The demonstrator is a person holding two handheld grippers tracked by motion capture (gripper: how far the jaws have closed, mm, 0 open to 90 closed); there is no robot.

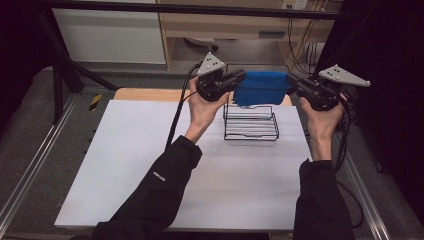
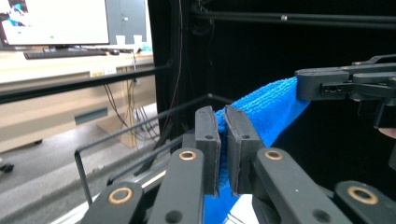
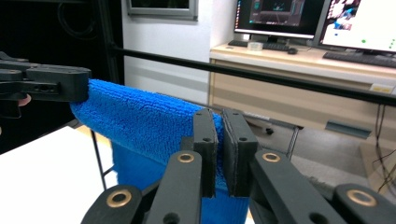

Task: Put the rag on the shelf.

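Soft, light blue terry cloth (image 1: pixel 262 87) stretched above black wire rack (image 1: pixel 250 122) at upper centre, pinched at opposite edges by left gripper (image 1: pixel 239 76) and right gripper (image 1: pixel 292 82); likely sagging, best gripped near corners.

You are working in a lab or research office set up for recording. Your bench (image 1: pixel 150 190) is a plain white board inside a frame of black metal bars (image 1: pixel 190 9), with dark curtains hanging at both sides. Aluminium rails (image 1: pixel 30 170) run along the grey floor beside it. Behind the frame stands a light wooden desk (image 3: pixel 299 88) carrying monitors (image 3: pixel 275 16) with software on screen, a keyboard (image 3: pixel 359 57) and a mouse. Loose cables (image 1: pixel 300 45) hang down behind that desk to a socket strip.
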